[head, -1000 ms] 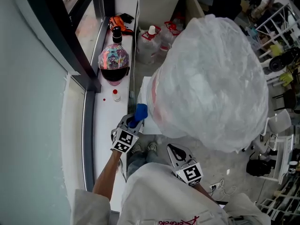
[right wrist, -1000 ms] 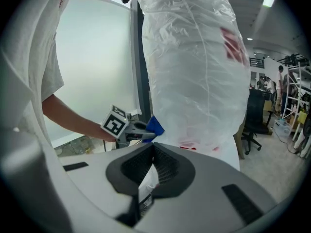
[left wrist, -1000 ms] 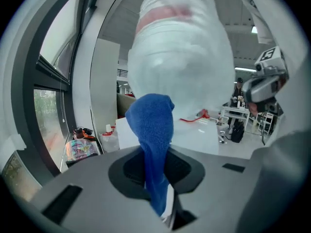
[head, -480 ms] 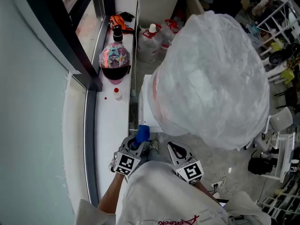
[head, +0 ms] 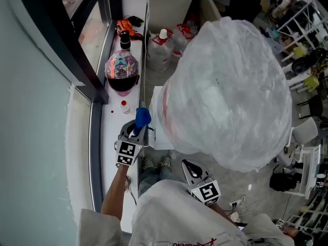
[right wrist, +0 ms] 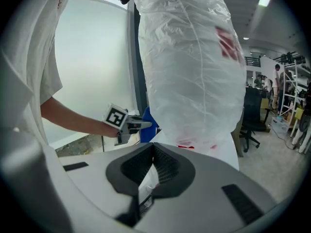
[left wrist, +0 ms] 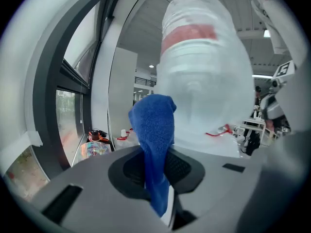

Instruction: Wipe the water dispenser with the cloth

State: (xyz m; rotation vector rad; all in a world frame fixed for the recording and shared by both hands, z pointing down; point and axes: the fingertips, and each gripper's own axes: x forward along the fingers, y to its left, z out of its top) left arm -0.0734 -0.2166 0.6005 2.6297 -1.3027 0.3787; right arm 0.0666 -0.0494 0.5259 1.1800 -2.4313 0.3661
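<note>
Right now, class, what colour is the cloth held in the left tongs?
Blue cloth; clearest in the left gripper view.

A huge plastic-wrapped water bottle (head: 225,86) fills the centre and right of the frame, with the white dispenser top (head: 155,118) showing at its left edge. Left of centre, the left gripper (head: 136,130) clamps a blue cloth (head: 142,117), the cloth just beside the dispenser's left edge. The right gripper (head: 188,165) sits lower, near the bottom centre, under the bottle's bulge. Along the white window sill (head: 115,124) at upper left stand a colourful helmet (head: 122,68) and a small red-capped bottle (head: 124,106).
</note>
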